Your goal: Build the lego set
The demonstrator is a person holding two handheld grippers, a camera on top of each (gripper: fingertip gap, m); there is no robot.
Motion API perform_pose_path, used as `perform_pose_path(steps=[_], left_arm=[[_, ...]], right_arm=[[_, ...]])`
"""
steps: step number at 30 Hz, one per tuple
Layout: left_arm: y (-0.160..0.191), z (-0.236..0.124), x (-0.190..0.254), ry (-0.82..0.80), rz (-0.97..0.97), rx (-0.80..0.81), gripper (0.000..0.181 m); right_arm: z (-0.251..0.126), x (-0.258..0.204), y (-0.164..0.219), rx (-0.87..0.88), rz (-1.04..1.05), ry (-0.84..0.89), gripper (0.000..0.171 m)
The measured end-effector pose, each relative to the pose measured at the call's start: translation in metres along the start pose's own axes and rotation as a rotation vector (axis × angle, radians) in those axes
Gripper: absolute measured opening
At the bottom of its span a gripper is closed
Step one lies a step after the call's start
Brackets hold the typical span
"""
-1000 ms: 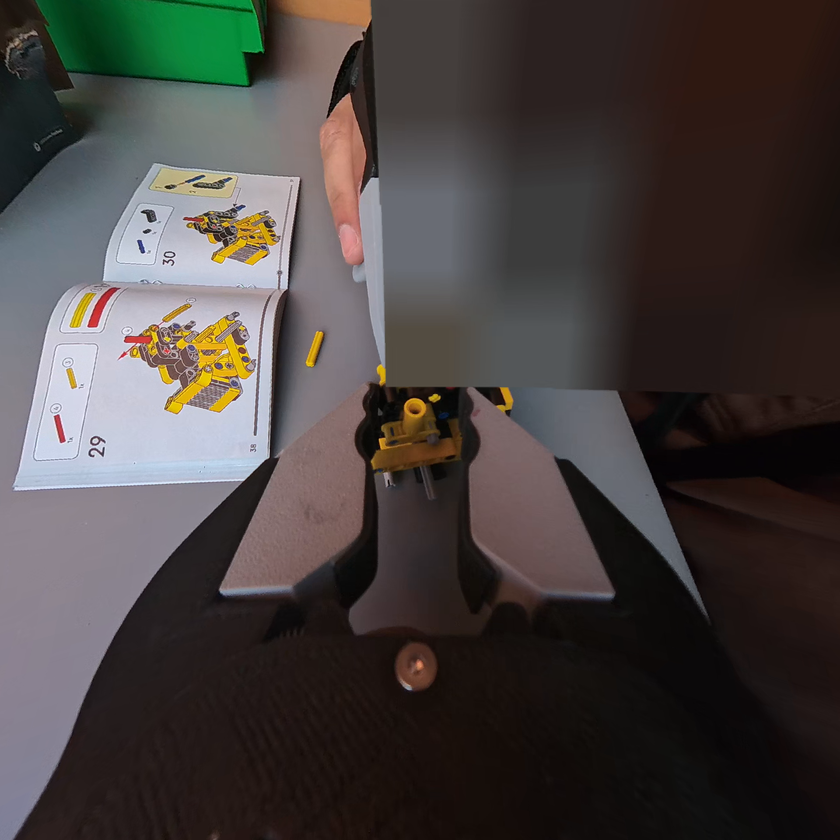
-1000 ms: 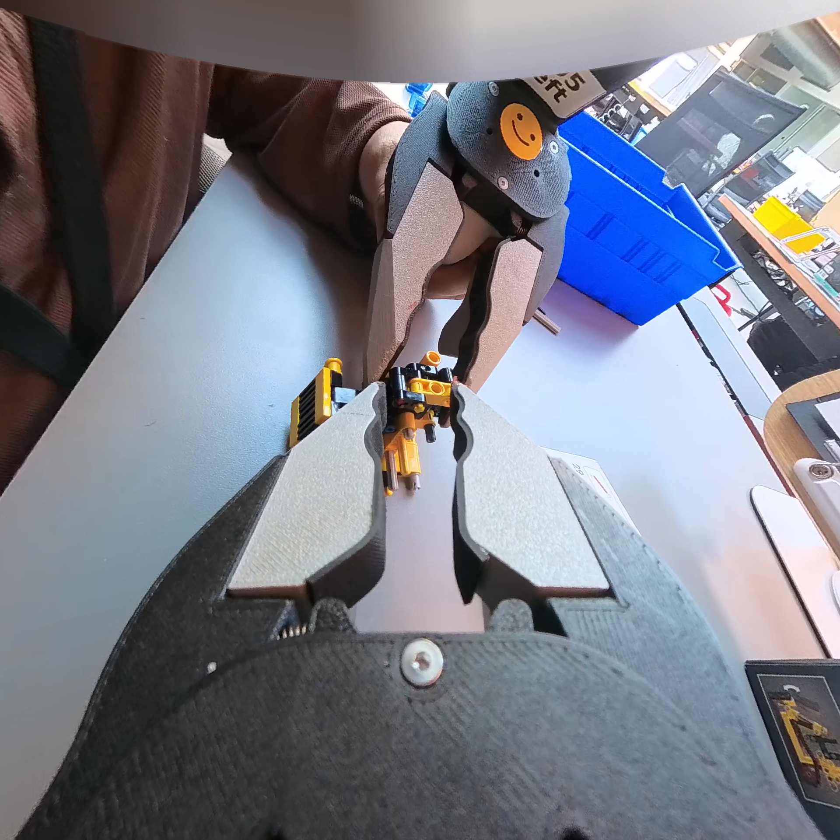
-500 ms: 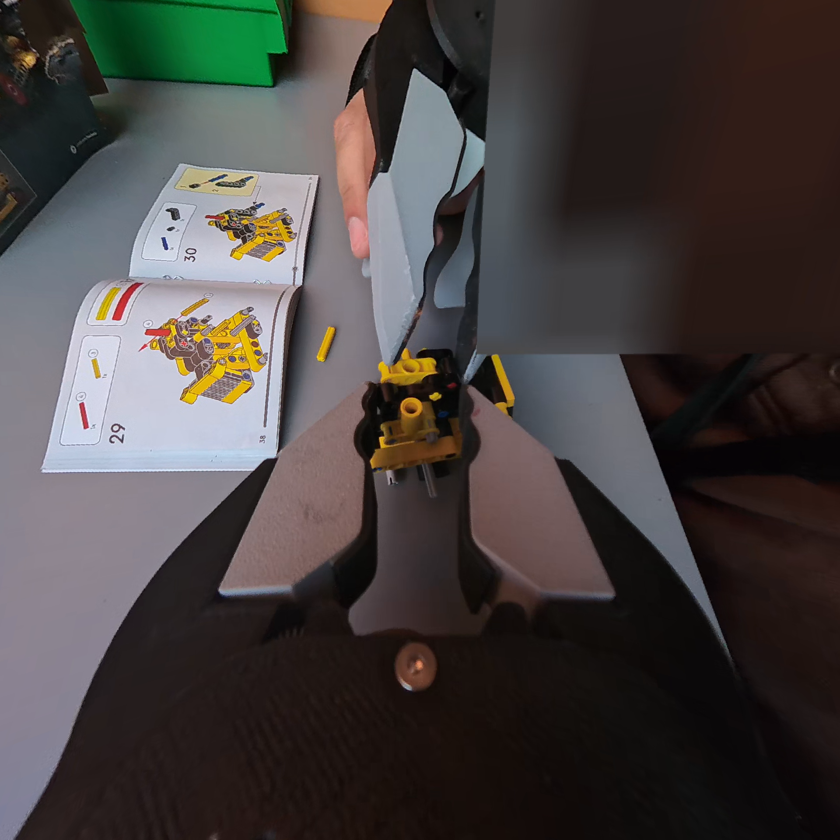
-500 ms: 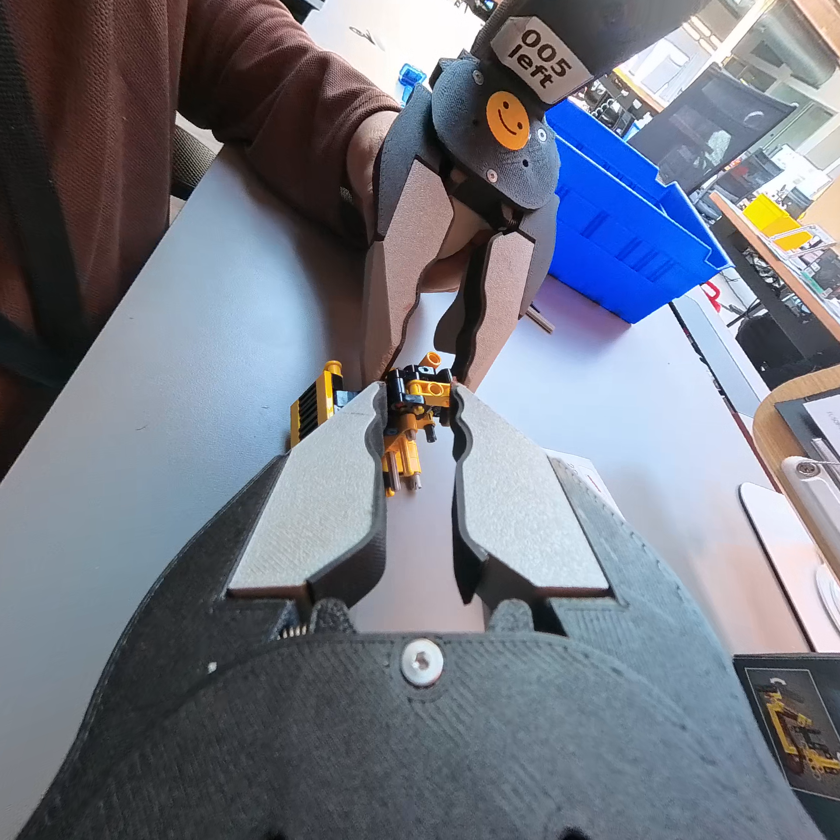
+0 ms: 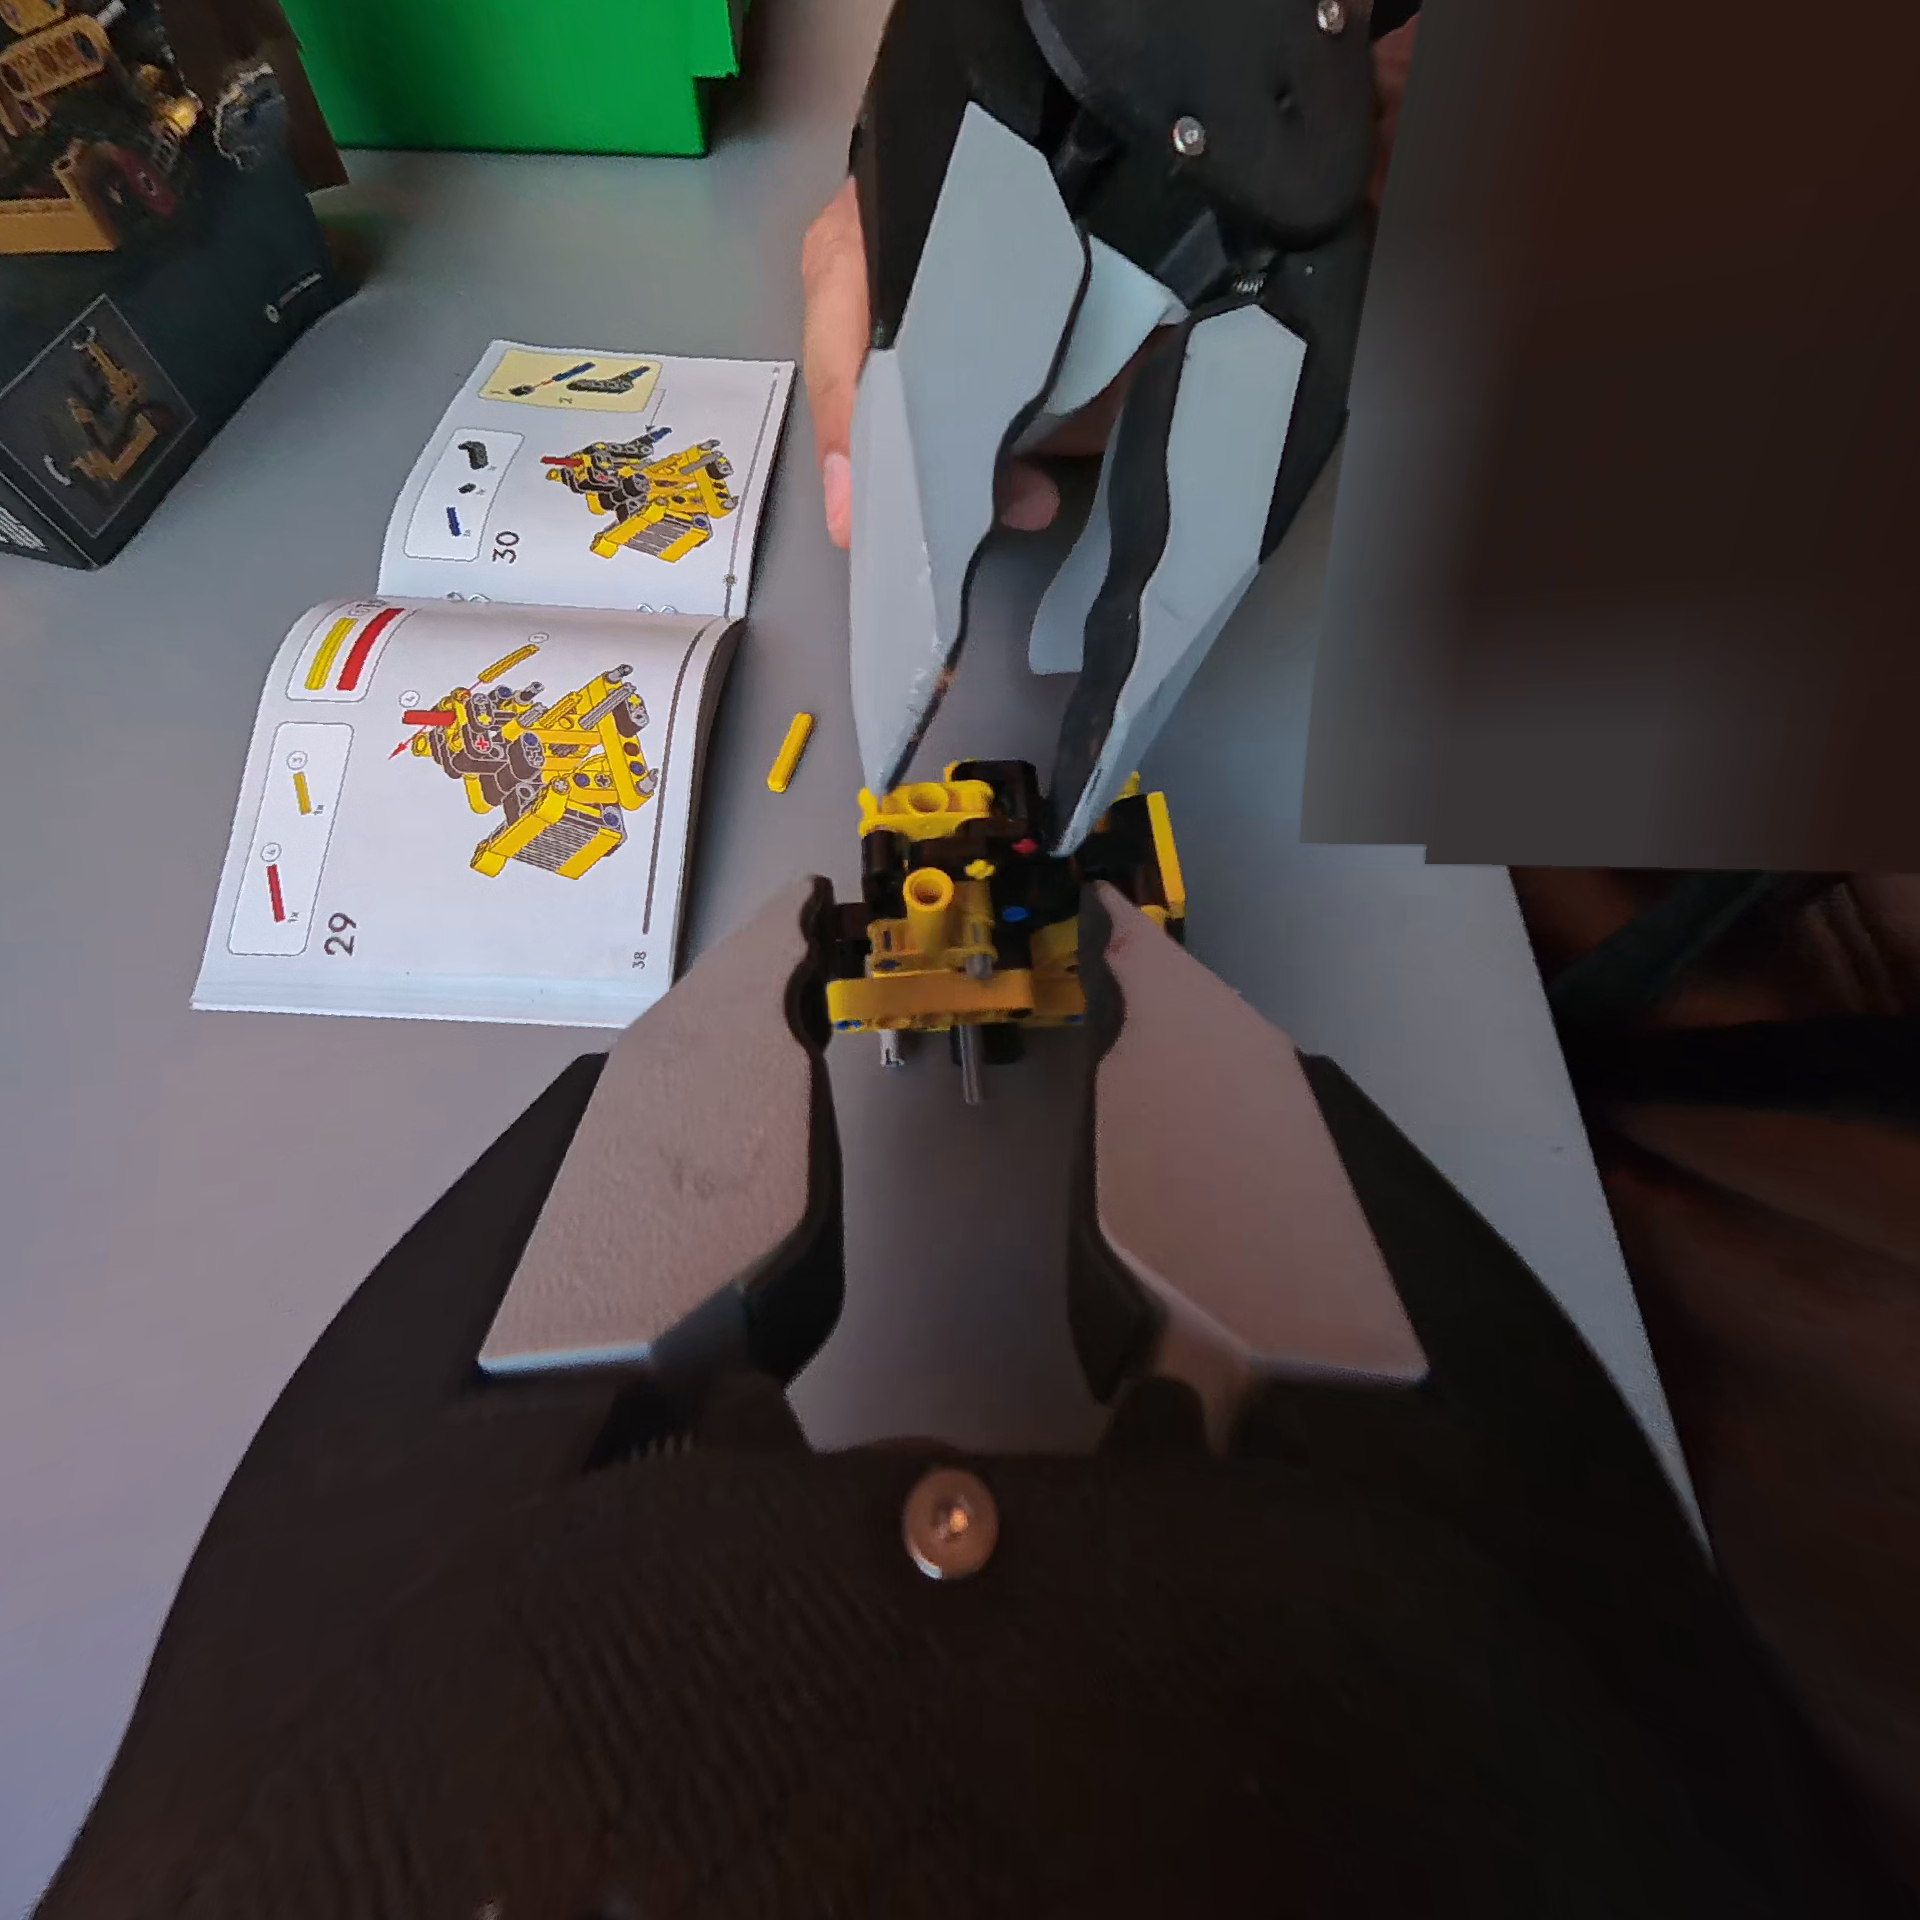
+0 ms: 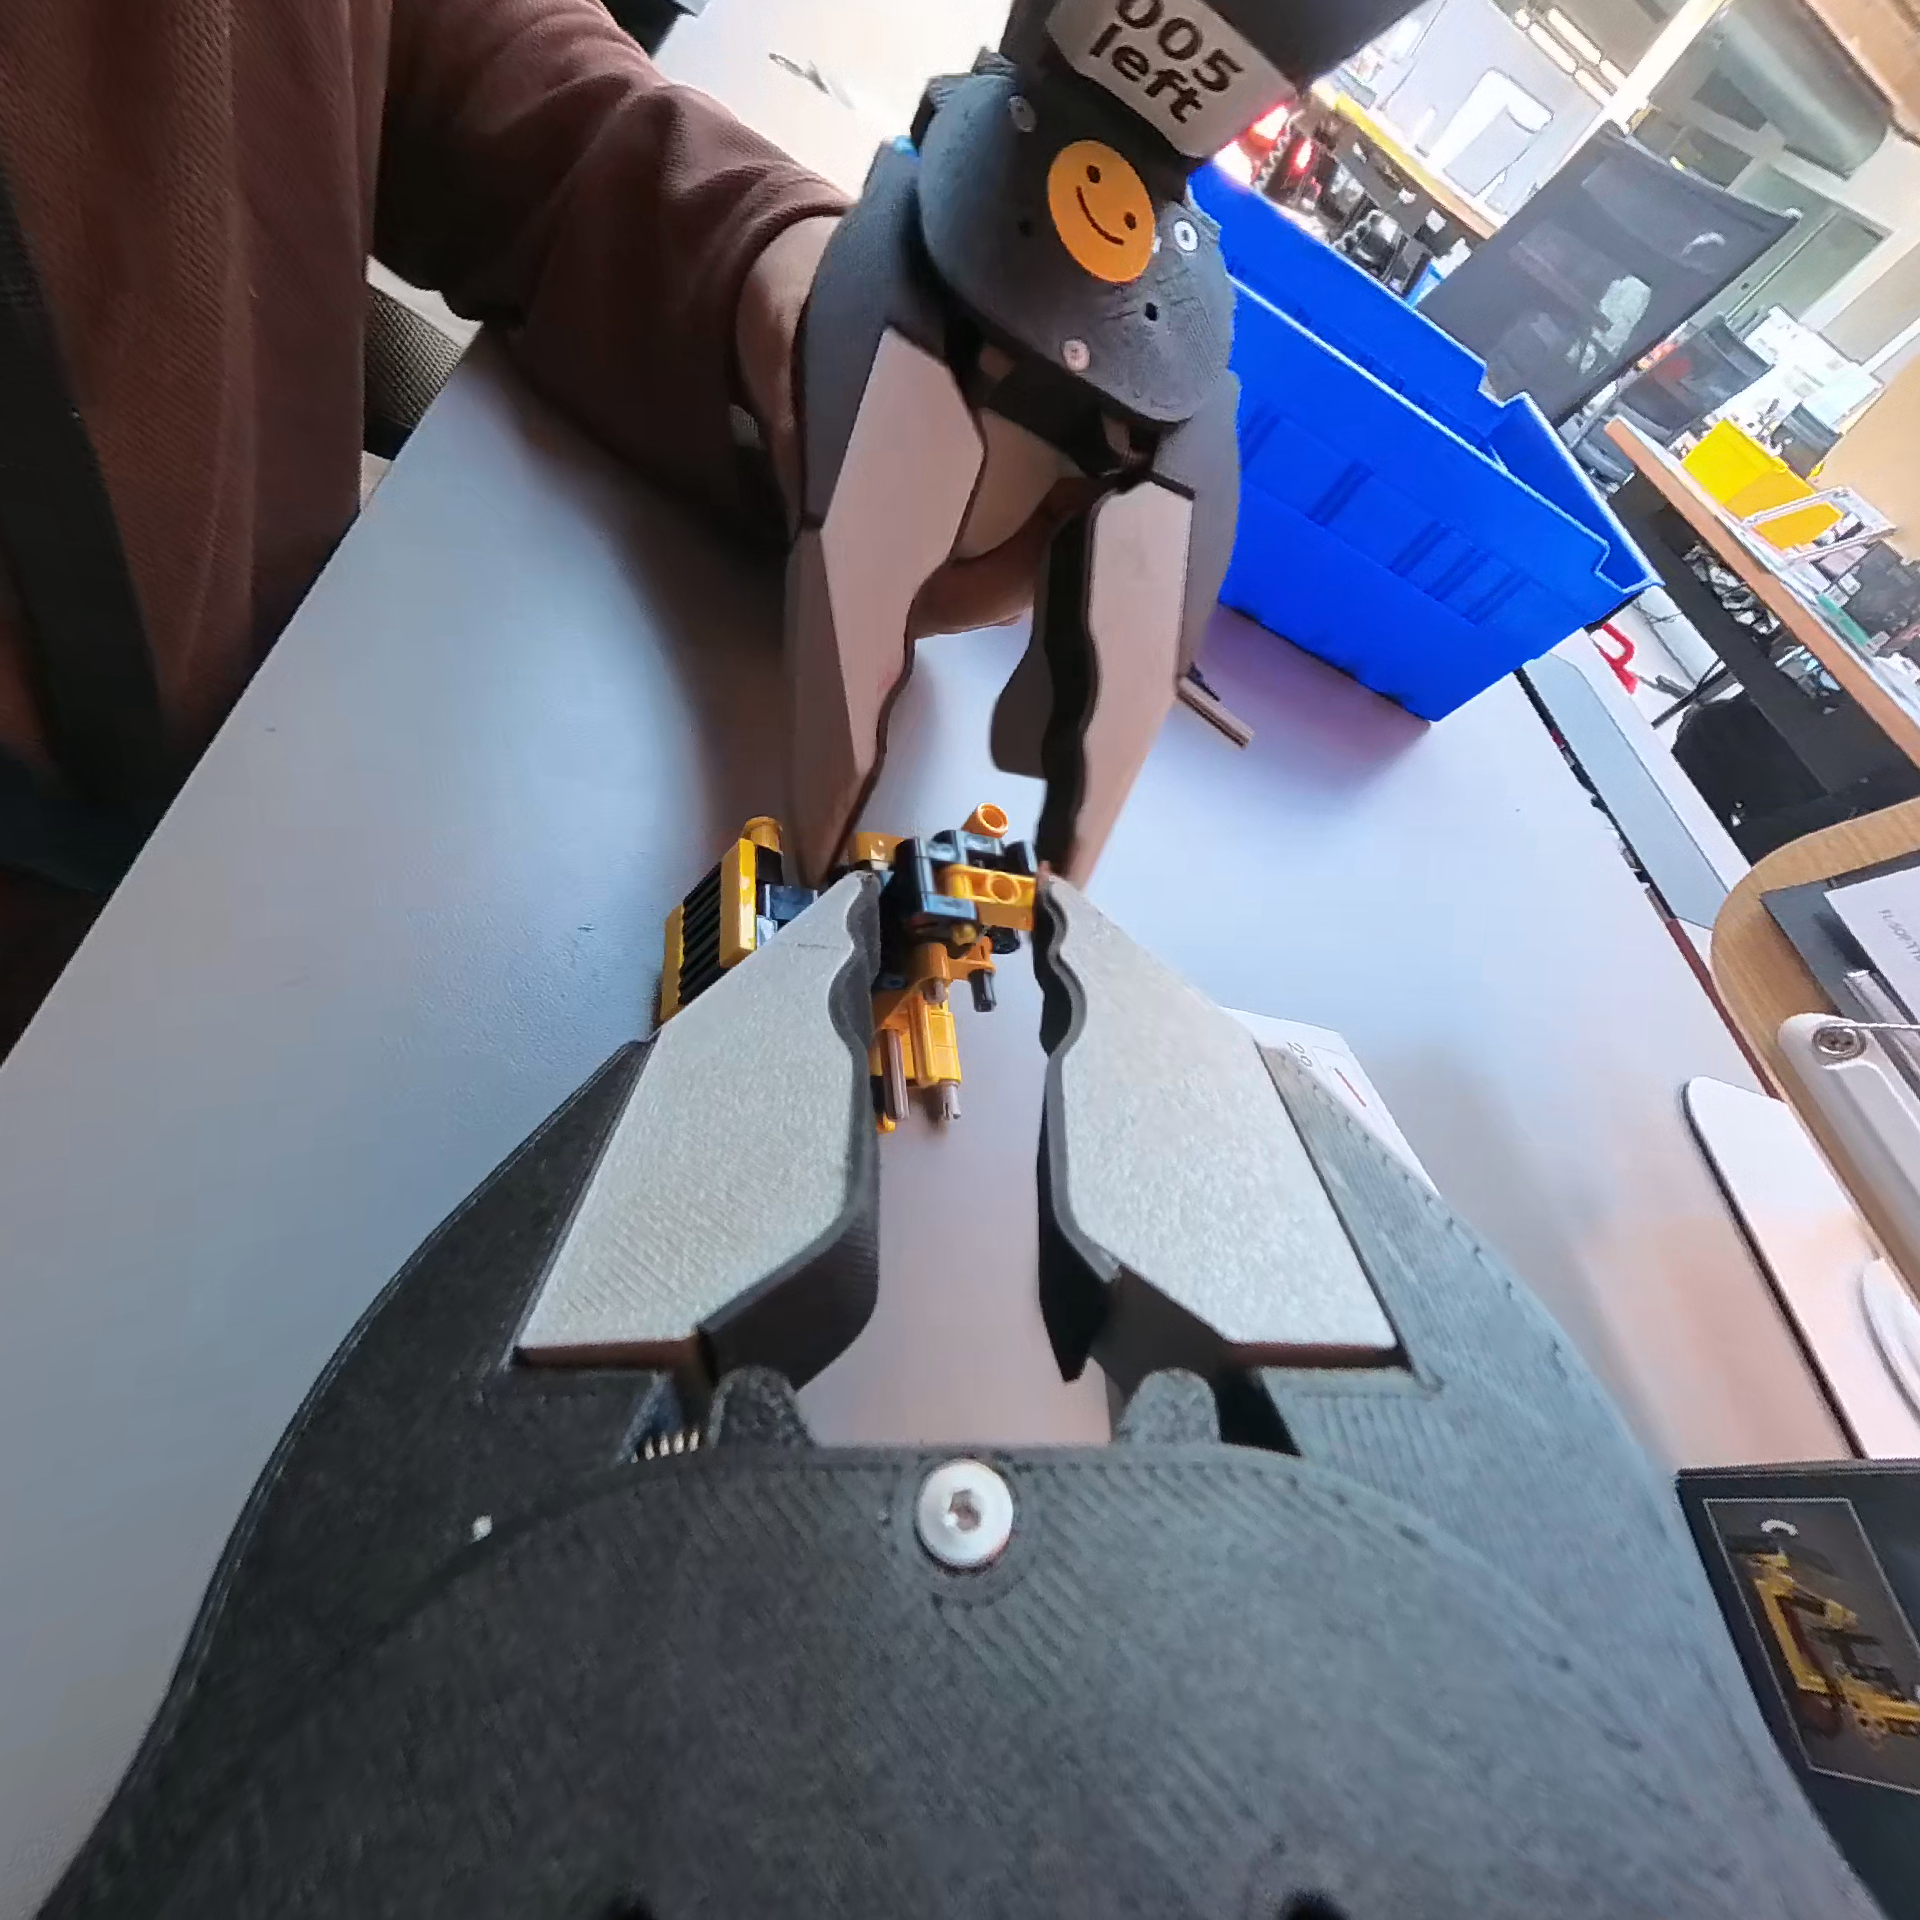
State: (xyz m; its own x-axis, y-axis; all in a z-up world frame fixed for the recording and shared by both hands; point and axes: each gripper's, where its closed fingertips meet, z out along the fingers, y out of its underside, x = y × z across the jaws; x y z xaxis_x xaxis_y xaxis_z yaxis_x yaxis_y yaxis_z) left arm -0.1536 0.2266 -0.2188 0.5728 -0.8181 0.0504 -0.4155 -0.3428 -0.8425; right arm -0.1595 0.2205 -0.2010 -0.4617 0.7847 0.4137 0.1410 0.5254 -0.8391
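Fingers, left gripper (image 5: 956,925): pinching the yellow-and-black model (image 5: 961,925) on the desk (image 5: 312,1195). Fingers, right gripper (image 6: 951,894): now around the model's far end, tips touching its sides; a second ago partly hidden. Loose yellow pin (image 5: 790,750): beside the open booklet (image 5: 478,810), untouched. Judgement: both grippers brace the model; the pin likely goes in next.

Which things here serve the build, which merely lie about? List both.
Job: yellow-and-black lego model, gripped by left tool and right tool; open paper instruction booklet; loose yellow lego pin.
Lying about: blue plastic bin; green box.
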Motion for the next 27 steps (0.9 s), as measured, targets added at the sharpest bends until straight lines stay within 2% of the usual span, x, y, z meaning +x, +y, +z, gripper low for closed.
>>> perform_pose_path(steps=[1,3,27], left_arm=[[0.0008,0.0017,0.0005,-0.006,0.006,-0.003,0.043],[0.0003,0.0031,0.002,-0.012,0.012,0.001,0.039],[0.0005,0.0035,0.0031,0.0,0.003,0.001,0.039]], right_arm=[[0.0003,0.0005,0.0004,-0.002,0.005,0.0,0.026],[0.0009,0.0014,0.0008,-0.004,0.013,0.0,0.027],[0.0023,0.0001,0.0012,-0.002,-0.023,0.001,0.026]])
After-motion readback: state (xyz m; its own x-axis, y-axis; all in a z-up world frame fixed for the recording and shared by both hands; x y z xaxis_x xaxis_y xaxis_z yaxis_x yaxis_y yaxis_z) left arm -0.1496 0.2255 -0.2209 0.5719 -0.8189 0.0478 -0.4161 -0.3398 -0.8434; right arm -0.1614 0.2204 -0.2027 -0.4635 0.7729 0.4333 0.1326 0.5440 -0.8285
